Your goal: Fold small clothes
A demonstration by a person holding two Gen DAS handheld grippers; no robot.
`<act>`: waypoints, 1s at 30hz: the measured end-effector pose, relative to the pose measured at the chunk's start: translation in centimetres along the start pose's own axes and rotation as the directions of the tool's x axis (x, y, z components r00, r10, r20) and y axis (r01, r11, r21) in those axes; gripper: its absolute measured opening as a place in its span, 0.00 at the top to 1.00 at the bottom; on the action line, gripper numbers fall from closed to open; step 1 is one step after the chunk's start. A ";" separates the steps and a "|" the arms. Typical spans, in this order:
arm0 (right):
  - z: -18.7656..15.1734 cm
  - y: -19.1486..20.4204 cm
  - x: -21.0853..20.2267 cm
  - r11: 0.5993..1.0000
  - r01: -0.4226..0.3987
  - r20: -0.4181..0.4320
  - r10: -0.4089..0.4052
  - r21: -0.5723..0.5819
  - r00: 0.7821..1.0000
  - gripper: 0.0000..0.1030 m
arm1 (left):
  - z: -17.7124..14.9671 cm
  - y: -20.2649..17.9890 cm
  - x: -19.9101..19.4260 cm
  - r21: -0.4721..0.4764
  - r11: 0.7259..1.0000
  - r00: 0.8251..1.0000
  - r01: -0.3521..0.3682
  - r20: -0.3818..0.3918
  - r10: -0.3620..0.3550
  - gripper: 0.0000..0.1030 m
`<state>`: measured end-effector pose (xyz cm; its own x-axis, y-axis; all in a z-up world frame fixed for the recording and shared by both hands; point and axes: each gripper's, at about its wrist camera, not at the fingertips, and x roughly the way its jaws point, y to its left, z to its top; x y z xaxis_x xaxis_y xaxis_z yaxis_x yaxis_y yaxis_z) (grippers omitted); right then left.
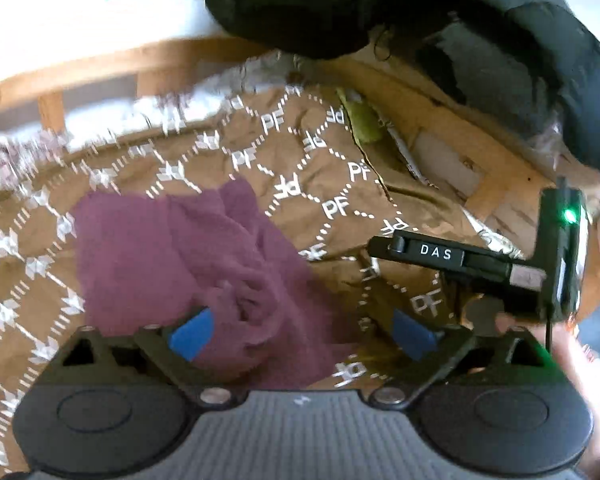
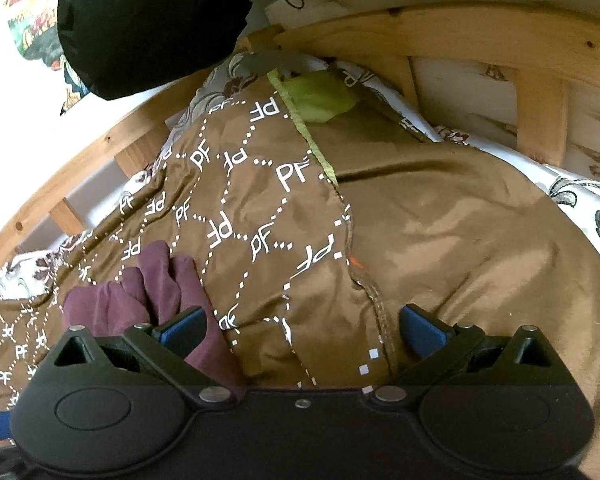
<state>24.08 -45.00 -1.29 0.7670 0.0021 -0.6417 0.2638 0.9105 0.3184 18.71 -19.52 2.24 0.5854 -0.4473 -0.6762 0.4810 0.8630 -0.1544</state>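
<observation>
L gripper (image 1: 302,334) is spread fully wide, nothing pinched; the maroon garment (image 1: 204,272) lies crumpled on the brown bedspread (image 1: 300,160) just under and ahead of my blue pads (image 1: 192,334), loose, not flat. R gripper (image 2: 302,332) is wide open too and empty; its left pad (image 2: 182,330) sits right over the garment's edge, its right pad is over plain brown cover, so prob I'm lined up beside the cloth, not on it. In L view I see the other tool's body w/ a green light (image 1: 568,216) at far right, near a hand (image 1: 580,368), both units close together over the same patch of bed. Garment sits near the middle of the bedspread, well clear of the wooden bed frame (image 2: 460,36) and the black jacket (image 2: 148,20) hanging off it. Judging by the bunched heap, folding isn't done: needs spreading first, then corners grabbed. Risk: thin cloth, pads may pinch the bedspread w/ it.
</observation>
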 end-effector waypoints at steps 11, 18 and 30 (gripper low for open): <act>-0.5 2.1 -0.1 0.989 -0.132 0.067 0.137 -0.066 0.988 0.00 | -5.7 5.1 -1.1 0.025 0.988 0.985 -0.152 0.082 0.150 0.01; -1.1 4.1 -0.3 0.951 -0.272 0.101 0.288 -0.150 0.952 0.00 | -8.0 6.7 0.2 0.010 0.982 0.980 -0.191 0.063 0.190 0.01; -0.2 1.7 -0.6 0.985 0.172 0.312 -0.171 0.025 0.934 0.01 | -8.2 8.7 1.6 -0.095 0.977 0.981 -0.193 -0.004 0.193 0.01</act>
<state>23.92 -43.39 -0.49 0.8543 -0.2829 -0.4360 0.4064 0.8866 0.2210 18.46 -10.82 -6.14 0.6646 -0.2713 -0.6962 0.2951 0.9513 -0.0891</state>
